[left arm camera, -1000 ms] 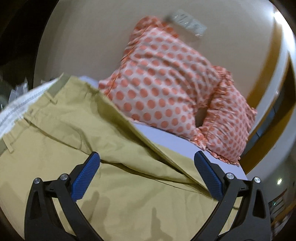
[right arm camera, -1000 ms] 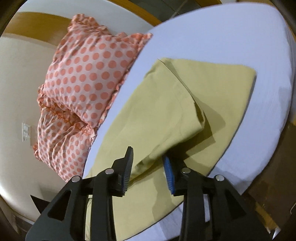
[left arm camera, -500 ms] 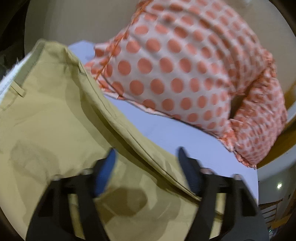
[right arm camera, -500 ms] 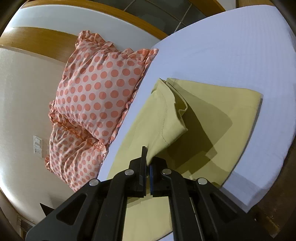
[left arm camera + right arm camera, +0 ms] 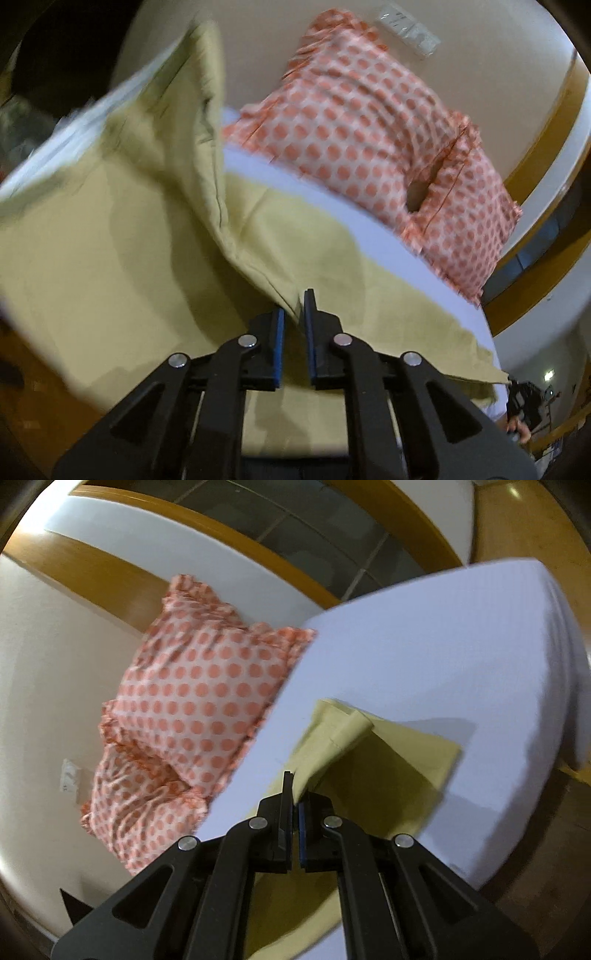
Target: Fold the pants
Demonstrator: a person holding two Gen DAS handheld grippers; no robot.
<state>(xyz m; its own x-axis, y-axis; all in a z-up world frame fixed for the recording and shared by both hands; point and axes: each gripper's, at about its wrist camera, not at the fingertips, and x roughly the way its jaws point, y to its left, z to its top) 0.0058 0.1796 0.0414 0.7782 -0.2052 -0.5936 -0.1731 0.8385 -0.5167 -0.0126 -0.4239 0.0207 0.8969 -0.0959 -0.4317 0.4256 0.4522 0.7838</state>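
- left wrist view: the left gripper point(image 5: 294, 314) fills the bottom centre of the frame, its black fingers point(image 5: 276, 343) with blue pads drawn close together and clenched on a seamed edge of the khaki-yellow cotton pants point(image 5: 122, 229).
- from that grip the held layer of cloth rises toward the upper left of the frame, lifted off the rest of the garment; a pale lining shows along its upper left border, blurred.
- the lower layer of the pants lies flat across the centre and lower right of the frame, on the white-sheeted bed point(image 5: 376, 236).
- two white pillows with orange polka dots and frilled edges point(image 5: 373, 136) sit in the upper right, against a cream wall point(image 5: 480, 62); a strip of white sheet shows between them and the pants.
- a small wall switch plate point(image 5: 408, 27) sits near the top right, above the pillows.
- right wrist view: the right gripper point(image 5: 293, 794) sits at bottom centre, its fingers point(image 5: 285, 812) pressed nearly together and pinching a corner of the same pants point(image 5: 388, 775).
- the pinched corner is raised off the bed, and a small flap of cloth curls over just above the fingers at frame centre.
- the rest of the pants lies as a flat folded panel in the centre-right and lower centre of the frame, on the bed point(image 5: 461, 653), near the mattress edge.
- the polka-dot pillows point(image 5: 192, 709) stand at left of centre, leaning on the wall point(image 5: 48, 686) below a wooden headboard band point(image 5: 92, 572); the switch plate point(image 5: 70, 775) shows at far left.
- wooden floor point(image 5: 546, 878) is visible at the lower right, beyond the mattress.
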